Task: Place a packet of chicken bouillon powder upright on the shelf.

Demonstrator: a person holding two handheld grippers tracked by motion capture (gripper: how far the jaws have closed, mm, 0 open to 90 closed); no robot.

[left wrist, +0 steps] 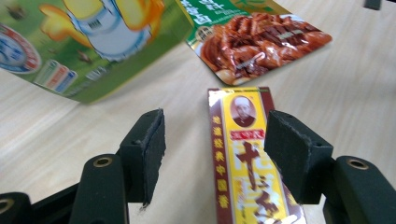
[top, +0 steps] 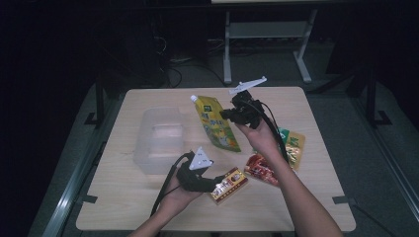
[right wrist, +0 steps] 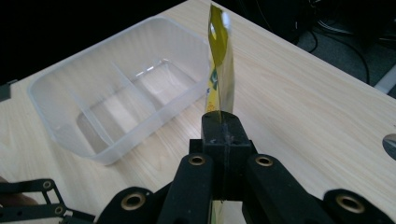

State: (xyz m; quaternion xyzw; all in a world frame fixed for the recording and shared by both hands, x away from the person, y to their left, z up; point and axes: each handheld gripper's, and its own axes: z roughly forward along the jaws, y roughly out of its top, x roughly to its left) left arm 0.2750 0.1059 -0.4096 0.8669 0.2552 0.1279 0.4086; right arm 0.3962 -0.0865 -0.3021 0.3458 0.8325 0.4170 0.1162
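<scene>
My right gripper (top: 232,114) is raised over the table's middle, shut on the edge of a yellow-green spouted pouch (top: 216,123) that hangs tilted in the air. In the right gripper view the pouch (right wrist: 219,65) stands edge-on above my pressed-together jaws (right wrist: 222,122). My left gripper (top: 216,180) lies low near the front edge, open around the near end of a red-and-yellow box (top: 228,184). In the left gripper view the box (left wrist: 245,154) lies between the pads (left wrist: 147,144), closer to the right one, and neither pad presses on it.
A clear plastic bin (top: 158,140) with dividers stands at the table's left middle. A red food packet (top: 261,169) and a green-orange packet (top: 292,147) lie at the right, under my right forearm. The table's front edge runs just behind my left hand.
</scene>
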